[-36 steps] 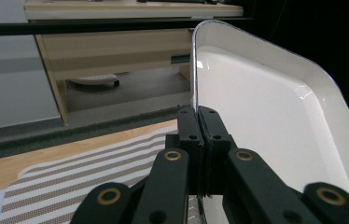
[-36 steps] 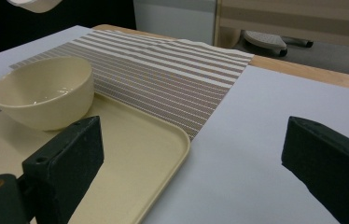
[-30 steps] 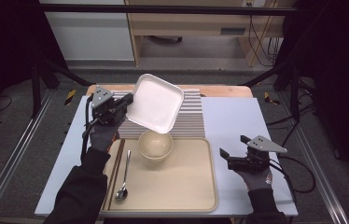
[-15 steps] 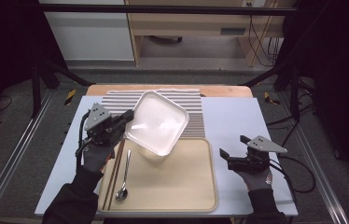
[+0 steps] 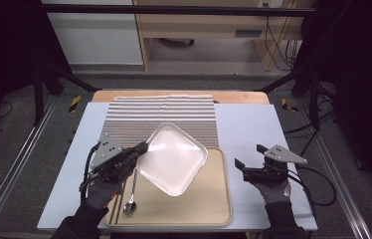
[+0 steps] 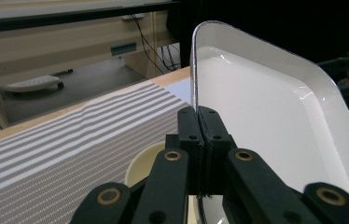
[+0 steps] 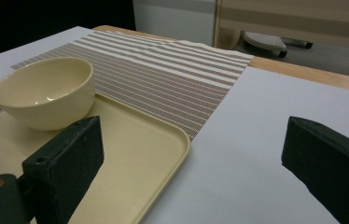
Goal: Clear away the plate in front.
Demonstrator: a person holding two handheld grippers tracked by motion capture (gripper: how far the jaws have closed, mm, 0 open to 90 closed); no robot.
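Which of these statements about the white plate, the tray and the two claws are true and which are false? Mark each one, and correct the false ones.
1. The left claw is shut on the rim of the white plate. True.
2. The right claw grips the cream bowl. False: its jaws stand open over the table, with nothing between them.
3. The cream bowl sits on the beige tray. True.
4. A spoon lies on the tray's left side. True.
5. The white plate lies flat on the striped mat. False: it is held by one edge, over the tray.
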